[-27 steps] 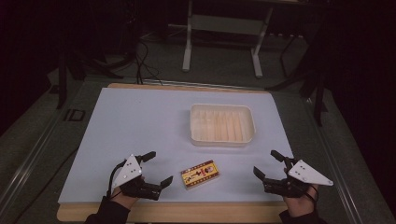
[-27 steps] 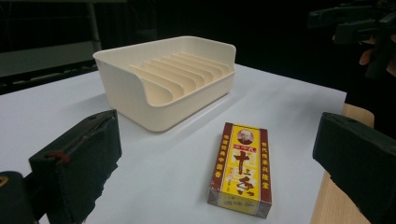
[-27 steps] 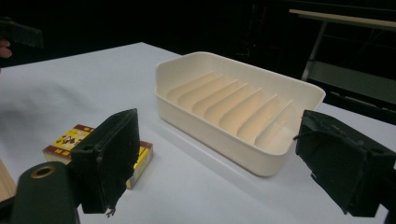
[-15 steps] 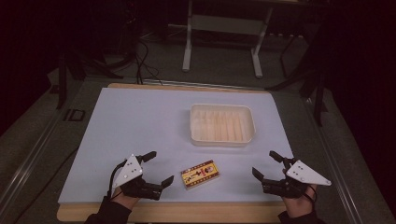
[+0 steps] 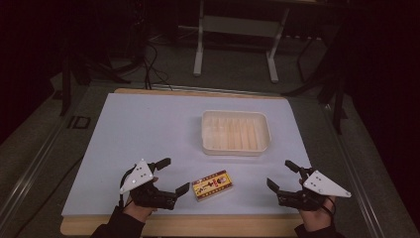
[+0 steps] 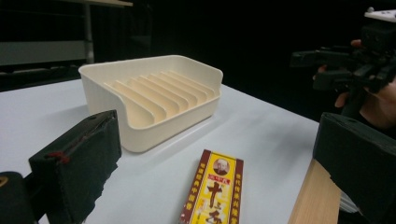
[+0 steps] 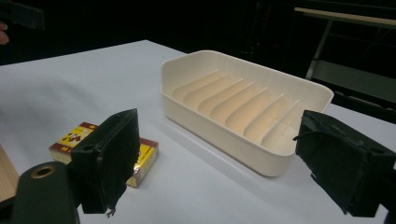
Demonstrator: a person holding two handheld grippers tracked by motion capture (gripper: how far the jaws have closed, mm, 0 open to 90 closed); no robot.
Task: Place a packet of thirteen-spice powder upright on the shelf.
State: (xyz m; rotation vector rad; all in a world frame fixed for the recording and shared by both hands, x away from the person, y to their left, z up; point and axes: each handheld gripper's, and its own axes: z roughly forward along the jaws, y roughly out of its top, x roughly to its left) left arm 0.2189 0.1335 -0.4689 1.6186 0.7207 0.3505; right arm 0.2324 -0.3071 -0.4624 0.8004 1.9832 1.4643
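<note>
one flat yellow and red cardboard box (image 5: 212, 184) lying just beyond the left gripper (image 5: 169, 175), its jaws wide apart and empty, well apart from the right gripper (image 5: 281, 175), jaws also wide and empty, one cream ribbed plastic tray (image 5: 236, 132) farther off

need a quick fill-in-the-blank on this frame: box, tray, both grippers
1. The yellow and red box lies flat on the table, between the two ____.
2. The cream tray has raised ____ across its floor and holds nothing.
3. The left gripper and the right gripper both have their jaws ____, with nothing in them.
4. Of the two, the ____ gripper is nearer the box.

Missing words: grippers; ribs; open; left
</note>
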